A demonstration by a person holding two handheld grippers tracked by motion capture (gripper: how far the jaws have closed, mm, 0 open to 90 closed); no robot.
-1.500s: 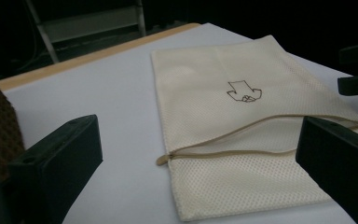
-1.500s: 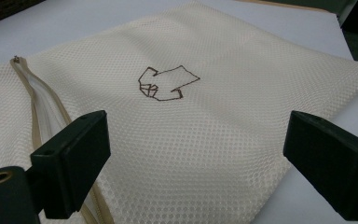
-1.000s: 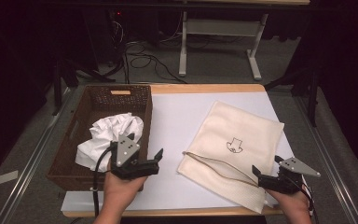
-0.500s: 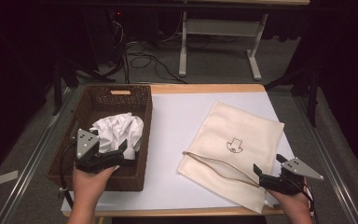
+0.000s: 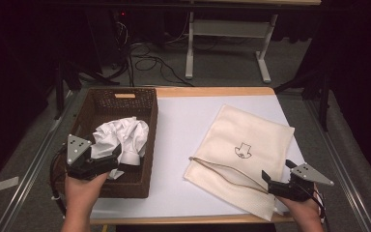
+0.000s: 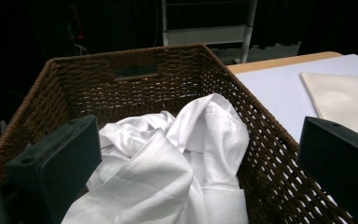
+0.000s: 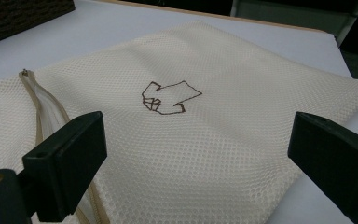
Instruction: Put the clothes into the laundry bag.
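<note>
I am holding my left gripper (image 5: 110,155) wide open over the crumpled white shirt (image 5: 121,141) lying in the wicker basket (image 5: 145,104) at nine o'clock on the worktop (image 5: 183,125). My right gripper (image 5: 276,175), also wide open, is hovering at the mesh laundry bag's (image 5: 251,133) five o'clock corner.

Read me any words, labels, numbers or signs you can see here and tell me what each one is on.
No words, brand names or numbers can be read anywhere.
Cream mesh bag: one sign, a brown outline drawing that looks like a folded shirt, with no lettering.
Wicker basket, white shirt: no label or print visible.
Left hand-held gripper, right hand-held gripper: no readable marking.
</note>
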